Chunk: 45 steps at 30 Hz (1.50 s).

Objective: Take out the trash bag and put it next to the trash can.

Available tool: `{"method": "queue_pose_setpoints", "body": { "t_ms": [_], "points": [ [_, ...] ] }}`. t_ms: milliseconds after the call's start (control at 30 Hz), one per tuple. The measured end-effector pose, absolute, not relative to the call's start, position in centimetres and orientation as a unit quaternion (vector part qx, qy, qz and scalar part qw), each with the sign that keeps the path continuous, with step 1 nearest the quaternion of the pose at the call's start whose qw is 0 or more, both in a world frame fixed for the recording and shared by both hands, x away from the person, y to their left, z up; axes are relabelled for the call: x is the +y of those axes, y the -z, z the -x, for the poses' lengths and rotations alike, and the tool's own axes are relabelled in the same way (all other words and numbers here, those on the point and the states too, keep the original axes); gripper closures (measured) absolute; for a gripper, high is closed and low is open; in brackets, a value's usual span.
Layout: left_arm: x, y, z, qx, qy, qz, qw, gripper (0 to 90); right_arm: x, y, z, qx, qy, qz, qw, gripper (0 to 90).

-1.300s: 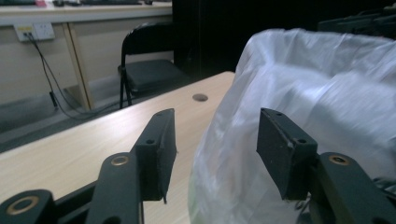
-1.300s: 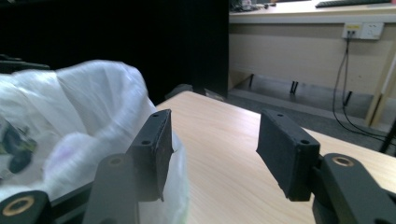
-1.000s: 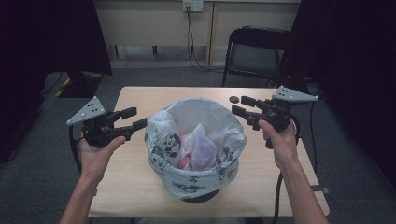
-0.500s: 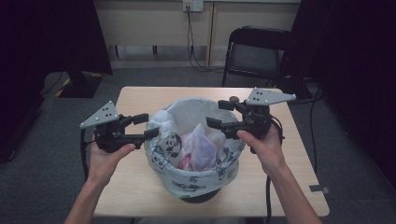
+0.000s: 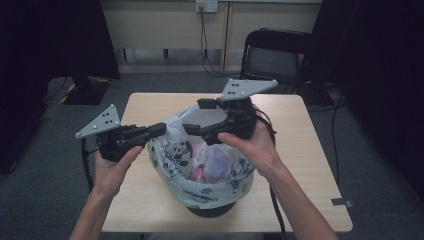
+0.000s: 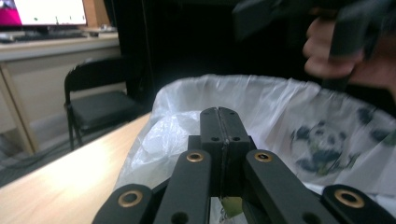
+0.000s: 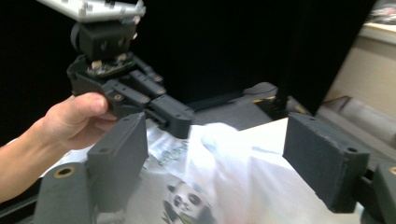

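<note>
Two claws work at a bin lined with a panda-print plastic bag (image 5: 180, 152), which stands in the middle of a light wooden counter (image 5: 310, 165), nearer the person's edge than the far one. The left claw (image 5: 159, 129) sits at the bag's left rim; its jaws have just been closing and now stand pressed together. In the left claw view they meet tip to tip just above the white plastic of the rim, and whether any film is pinched between them I cannot tell. The right claw (image 5: 195, 117) hangs over the far part of the bag's mouth, pointing toward the left claw. Its jaws have just been opening and stand wide apart; in the right claw view the white bag with a panda figure (image 7: 184, 200) lies below and between them, touching neither pad. That view also shows the left hand (image 7: 77, 121) wrapped round its tool. Inside the bag lies crumpled pink and white rubbish (image 5: 212, 160). A black folding chair (image 5: 277, 52) stands beyond the far edge of the counter.
</note>
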<state>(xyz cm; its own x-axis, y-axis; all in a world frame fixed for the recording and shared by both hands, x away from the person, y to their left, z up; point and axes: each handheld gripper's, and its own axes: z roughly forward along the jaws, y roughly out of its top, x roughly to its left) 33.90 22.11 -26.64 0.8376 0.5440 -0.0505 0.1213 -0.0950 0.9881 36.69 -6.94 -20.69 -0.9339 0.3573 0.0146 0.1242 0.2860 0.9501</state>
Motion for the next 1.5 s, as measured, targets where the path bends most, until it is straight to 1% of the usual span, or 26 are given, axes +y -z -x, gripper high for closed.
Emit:
{"method": "queue_pose_setpoints", "body": {
  "t_ms": [67,233,400,467,500,533,567,600,633,667,700,733,767,800,833,867,900,933,1033,1133,1200,1300,1367,1433,1467,1500],
  "points": [
    [22.1,25.2,-33.6,0.219,-0.177,-0.716,0.639,90.0,-4.8,20.6,-36.7,0.801,-0.577,-0.133,0.09,18.1],
    [21.9,23.4,-33.0,0.204,-0.189,-0.711,0.646,90.0,-2.6,20.8,-37.1,0.806,-0.575,-0.118,0.073,15.6],
    [21.2,21.9,-32.8,0.193,-0.195,-0.703,0.655,90.0,-1.9,21.2,-37.1,0.816,-0.564,-0.108,0.068,17.8],
    [20.6,21.4,-32.8,0.185,-0.195,-0.706,0.655,90.0,-2.0,21.3,-37.1,0.822,-0.556,-0.099,0.075,34.8],
    [20.6,21.4,-32.8,0.185,-0.195,-0.706,0.655,90.0,-2.0,21.3,-37.1,0.825,-0.552,-0.098,0.072,35.9],
    [20.2,21.2,-32.8,0.18,-0.188,-0.708,0.657,90.0,-2.2,21.4,-37.2,0.826,-0.55,-0.098,0.072,48.0],
    [20.2,21.2,-32.8,0.18,-0.188,-0.708,0.657,90.0,-2.2,21.4,-37.2,0.826,-0.55,-0.098,0.072,48.0],
    [20.0,21.2,-33.0,0.178,-0.183,-0.708,0.658,90.0,-2.4,21.4,-37.1,0.829,-0.546,-0.089,0.083,64.2],
    [20.0,21.2,-33.0,0.178,-0.183,-0.708,0.658,89.9,-2.4,21.4,-37.1,0.829,-0.546,-0.089,0.083,64.2],
    [20.0,21.3,-33.2,0.171,-0.168,-0.704,0.669,87.5,-2.6,21.4,-37.0,0.829,-0.544,-0.089,0.091,80.7],
    [20.0,21.3,-33.2,0.171,-0.168,-0.704,0.669,77.6,-2.6,21.4,-37.0,0.829,-0.544,-0.089,0.091,80.7],
    [20.1,21.3,-33.3,0.17,-0.165,-0.698,0.676,66.0,-2.8,21.5,-37.0,0.829,-0.545,-0.094,0.081,87.6],
    [20.2,21.2,-33.3,0.172,-0.168,-0.697,0.676,66.0,-2.8,21.5,-37.0,0.829,-0.545,-0.094,0.081,87.6],
    [20.3,21.2,-33.3,0.172,-0.173,-0.699,0.673,54.3,-3.0,21.5,-37.2,0.826,-0.551,-0.096,0.068,89.2],
    [20.4,21.3,-33.3,0.173,-0.176,-0.7,0.67,54.3,-3.0,21.5,-37.2,0.826,-0.551,-0.096,0.068,89.2],
    [20.6,21.6,-33.3,0.183,-0.178,-0.702,0.665,37.0,-3.3,21.3,-37.4,0.821,-0.558,-0.099,0.061,89.8],
    [20.6,21.6,-33.3,0.183,-0.178,-0.702,0.665,32.4,-3.3,21.3,-37.4,0.821,-0.558,-0.099,0.061,89.8],
    [20.8,21.8,-33.4,0.175,-0.18,-0.703,0.665,32.4,-3.5,21.1,-37.5,0.819,-0.563,-0.1,0.057,89.9],
    [21.1,22.7,-33.9,0.159,-0.159,-0.71,0.667,24.7,-4.3,20.0,-37.8,0.8,-0.59,-0.1,0.045,90.0],
    [20.9,23.0,-34.1,0.162,-0.169,-0.714,0.66,25.2,-4.4,19.4,-37.8,0.792,-0.602,-0.098,0.04,90.0],
    [20.2,23.4,-34.4,0.159,-0.157,-0.724,0.653,22.8,-4.2,18.4,-37.5,0.784,-0.613,-0.088,0.042,90.0],
    [19.8,23.5,-34.5,0.156,-0.151,-0.723,0.655,24.7,-4.1,17.8,-37.2,0.781,-0.618,-0.081,0.042,90.0],
    [19.2,23.5,-34.6,0.142,-0.146,-0.726,0.656,30.9,-3.9,17.4,-37.0,0.778,-0.622,-0.076,0.04,90.0],
    [18.7,23.6,-34.5,0.125,-0.138,-0.732,0.656,59.3,-3.6,17.2,-36.8,0.777,-0.624,-0.069,0.037,90.0],
    [18.5,23.7,-34.5,0.119,-0.134,-0.73,0.659,68.3,-3.6,17.1,-36.6,0.778,-0.624,-0.068,0.039,89.9],
    [18.5,23.6,-34.5,0.112,-0.131,-0.733,0.658,78.0,-3.7,17.1,-36.6,0.777,-0.624,-0.071,0.038,85.3]
  ]
}}
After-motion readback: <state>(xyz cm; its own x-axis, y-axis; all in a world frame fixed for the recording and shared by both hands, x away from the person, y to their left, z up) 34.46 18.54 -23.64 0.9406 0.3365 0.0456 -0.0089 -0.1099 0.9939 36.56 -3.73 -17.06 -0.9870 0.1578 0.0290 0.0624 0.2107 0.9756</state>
